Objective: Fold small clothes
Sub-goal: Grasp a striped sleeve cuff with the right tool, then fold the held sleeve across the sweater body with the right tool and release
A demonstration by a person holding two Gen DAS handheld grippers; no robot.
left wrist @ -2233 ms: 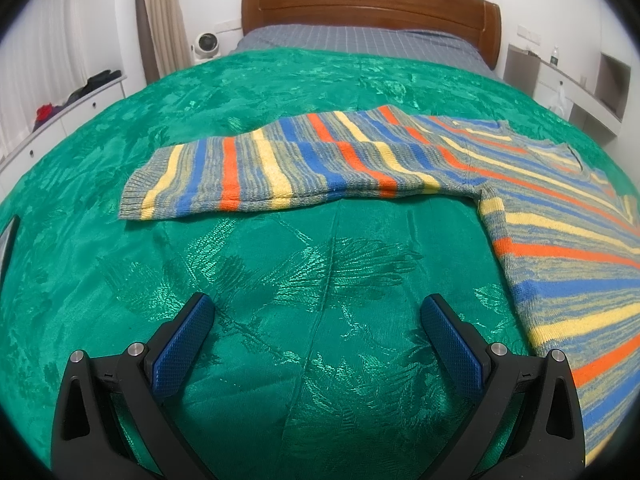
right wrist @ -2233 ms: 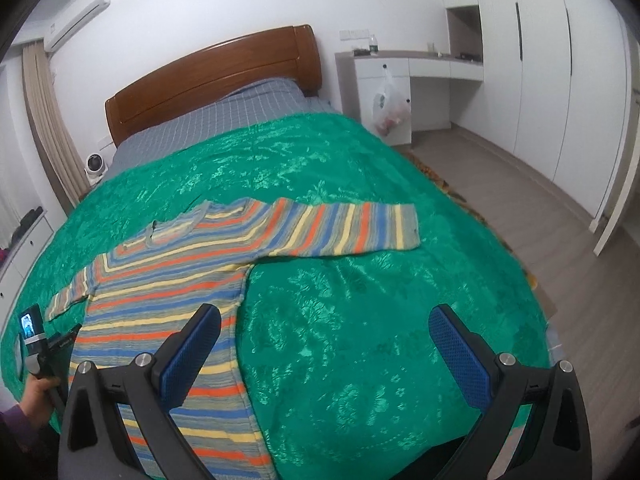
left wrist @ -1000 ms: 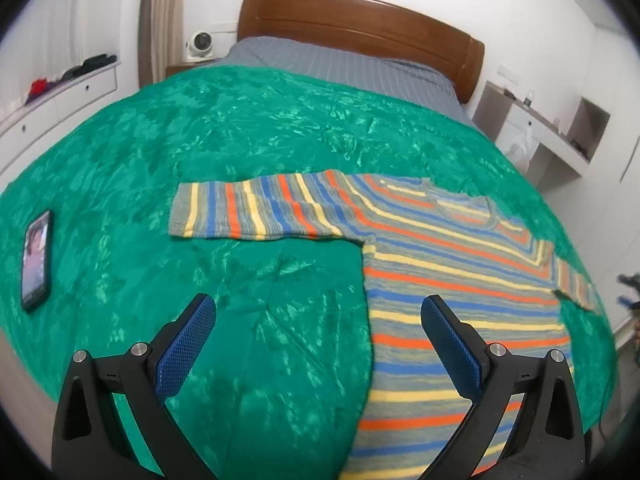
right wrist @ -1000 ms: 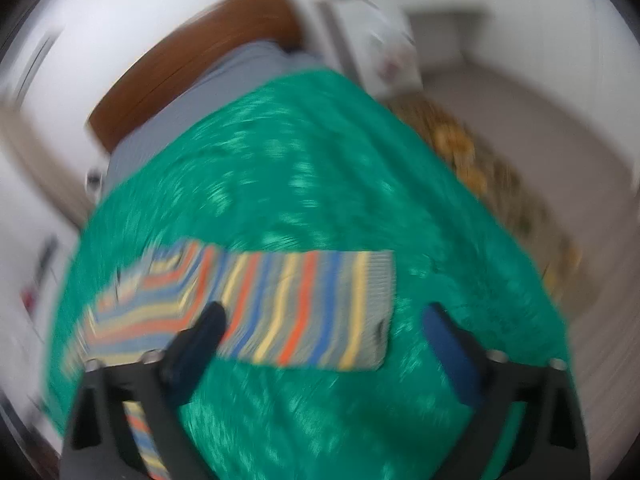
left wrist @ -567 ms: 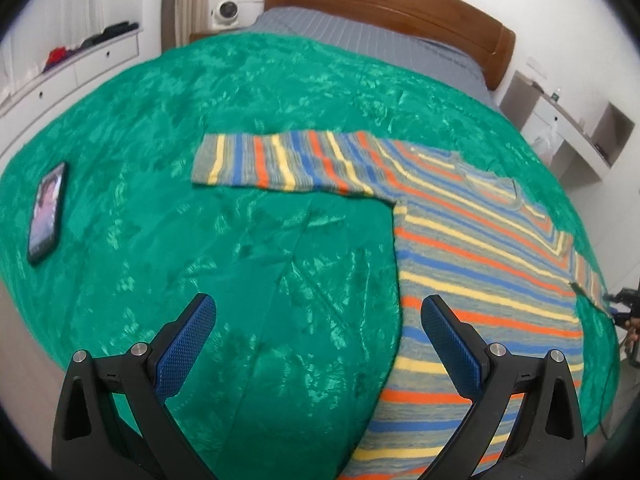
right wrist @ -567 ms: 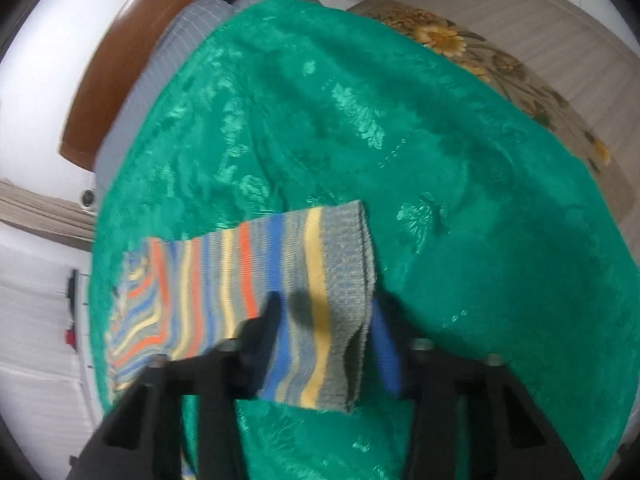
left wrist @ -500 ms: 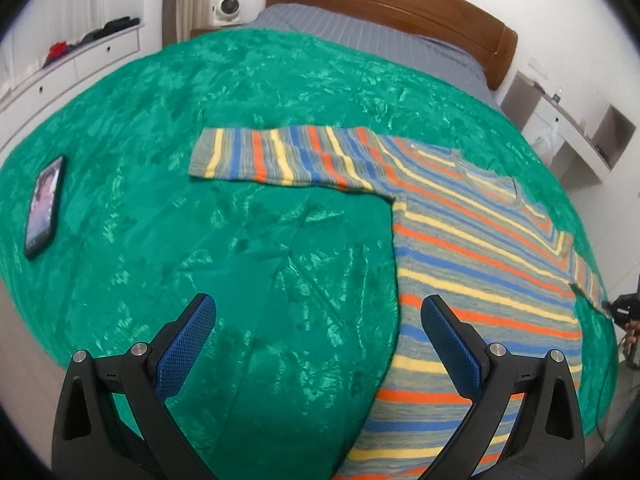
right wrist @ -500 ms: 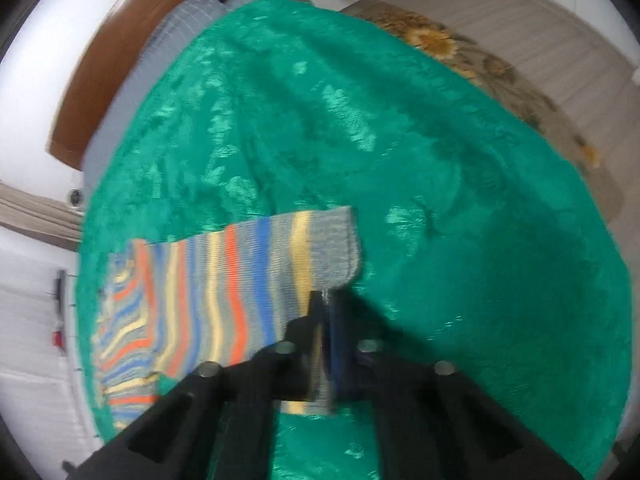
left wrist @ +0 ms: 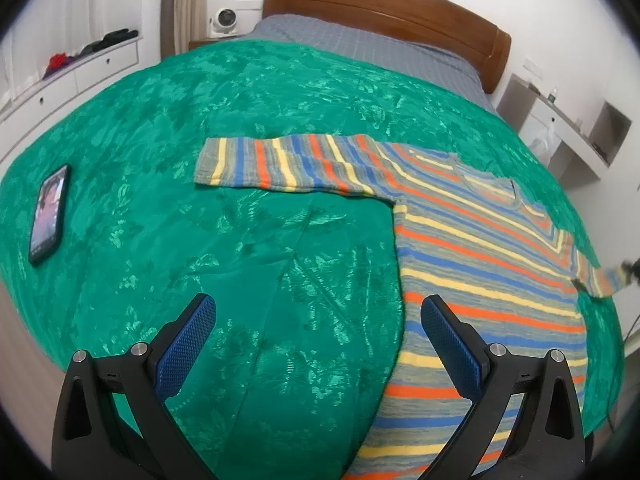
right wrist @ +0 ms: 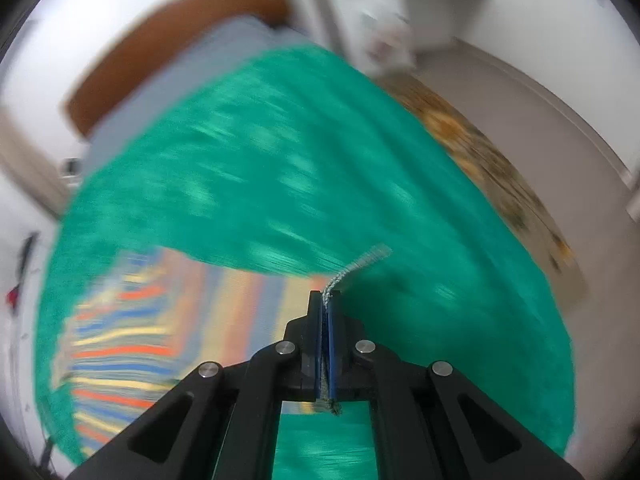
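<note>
The right gripper (right wrist: 326, 300) is clenched on the cuff (right wrist: 356, 266) of the striped sweater (left wrist: 480, 248), spread on the green bedspread (left wrist: 240, 240); the left gripper (left wrist: 316, 344) hangs released above it; a thin edge grip could slip mid-fold; the phone (left wrist: 48, 214) lies well apart.

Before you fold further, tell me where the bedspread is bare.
Bare green bedspread lies between the phone and the sweater body, below the outstretched sleeve, and beyond that sleeve toward the headboard. The right half is covered by the sweater.
</note>
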